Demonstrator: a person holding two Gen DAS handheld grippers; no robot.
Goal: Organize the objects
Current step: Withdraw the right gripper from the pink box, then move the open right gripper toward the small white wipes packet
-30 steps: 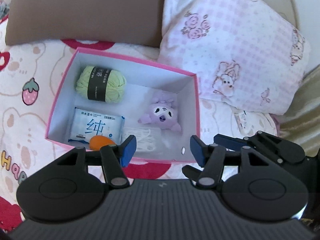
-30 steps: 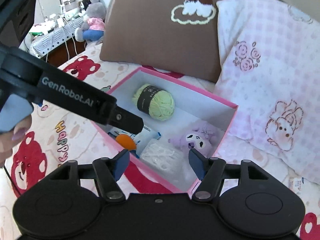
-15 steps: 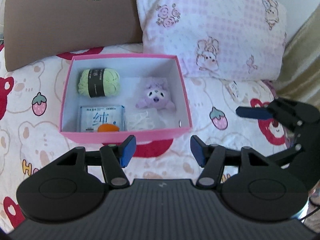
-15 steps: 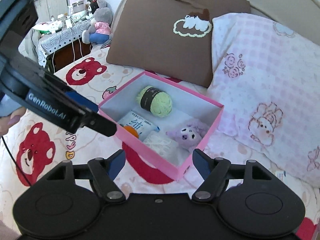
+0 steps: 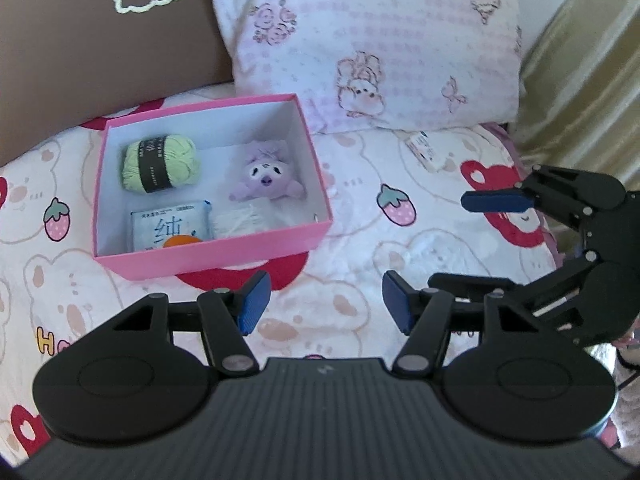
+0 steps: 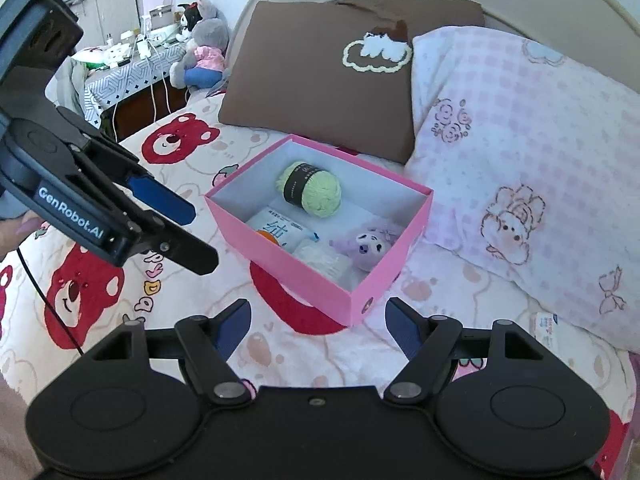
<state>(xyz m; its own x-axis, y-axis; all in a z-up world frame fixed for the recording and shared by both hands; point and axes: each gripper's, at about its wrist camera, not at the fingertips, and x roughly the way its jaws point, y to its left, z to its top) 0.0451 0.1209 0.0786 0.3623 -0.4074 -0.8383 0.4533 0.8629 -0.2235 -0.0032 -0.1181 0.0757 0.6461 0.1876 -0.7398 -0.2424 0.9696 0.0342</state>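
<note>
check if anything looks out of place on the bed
One small white packet lies loose on the bedspread by the pink pillow, outside the box. Everything else sits inside the box.

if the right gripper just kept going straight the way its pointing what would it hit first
Most likely the near corner of the pink box, which lies just ahead of the open right gripper. The gripper points steeply down, though, so it could meet the bedspread just short of the box instead; depth is hard to judge.

Both wrist views look down, sharing the pink box (image 5: 208, 254).
</note>
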